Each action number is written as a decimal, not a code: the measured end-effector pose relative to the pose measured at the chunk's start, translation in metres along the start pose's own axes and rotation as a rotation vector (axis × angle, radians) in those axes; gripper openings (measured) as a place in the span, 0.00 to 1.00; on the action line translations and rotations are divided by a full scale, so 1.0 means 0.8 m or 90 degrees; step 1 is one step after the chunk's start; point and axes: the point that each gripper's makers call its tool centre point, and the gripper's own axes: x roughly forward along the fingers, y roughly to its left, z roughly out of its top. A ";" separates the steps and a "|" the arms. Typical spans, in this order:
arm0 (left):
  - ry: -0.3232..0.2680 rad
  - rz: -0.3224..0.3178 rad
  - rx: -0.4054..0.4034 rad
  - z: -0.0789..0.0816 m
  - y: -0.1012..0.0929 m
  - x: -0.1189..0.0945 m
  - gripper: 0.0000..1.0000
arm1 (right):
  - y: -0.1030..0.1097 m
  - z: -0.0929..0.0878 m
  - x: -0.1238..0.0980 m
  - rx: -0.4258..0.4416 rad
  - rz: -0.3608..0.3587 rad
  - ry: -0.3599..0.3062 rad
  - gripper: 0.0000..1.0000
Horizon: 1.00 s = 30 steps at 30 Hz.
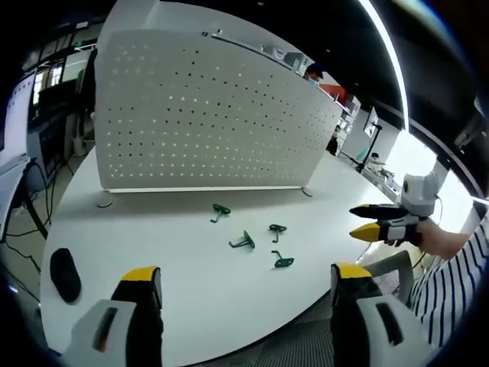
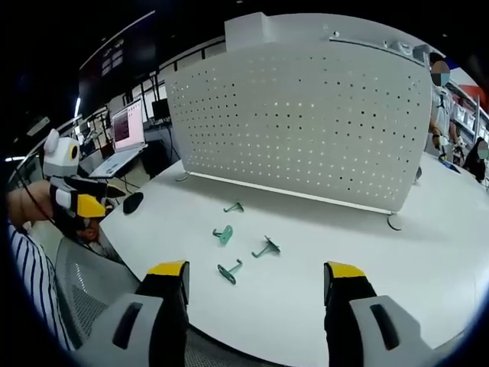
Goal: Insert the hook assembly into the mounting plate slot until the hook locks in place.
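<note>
I see a white table (image 1: 191, 260) in a dim office. A laptop (image 2: 126, 134) glows on a desk; a ceiling light strip (image 1: 386, 53) runs overhead.

Grippers (image 1: 244, 287) (image 2: 256, 281) black-jawed, yellow-tipped, with grey housings; sleeve (image 1: 451, 279) striped navy and white; grey-white upper housing on far gripper (image 1: 368, 220).

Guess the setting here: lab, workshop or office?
Probably an open-plan office or lab used for testing. A white table holds a standing perforated pegboard panel and four green hooks, with a laptop and desks behind.
</note>
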 end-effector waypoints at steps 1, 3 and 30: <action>0.001 0.000 0.001 0.000 -0.001 0.000 0.94 | 0.000 0.000 0.000 0.000 0.000 0.000 0.68; 0.002 0.000 0.002 0.000 -0.001 0.000 0.94 | -0.001 -0.001 0.000 0.001 0.000 0.001 0.68; 0.009 0.000 0.006 -0.001 -0.002 0.000 0.94 | 0.025 -0.009 0.033 -0.012 0.048 0.025 0.61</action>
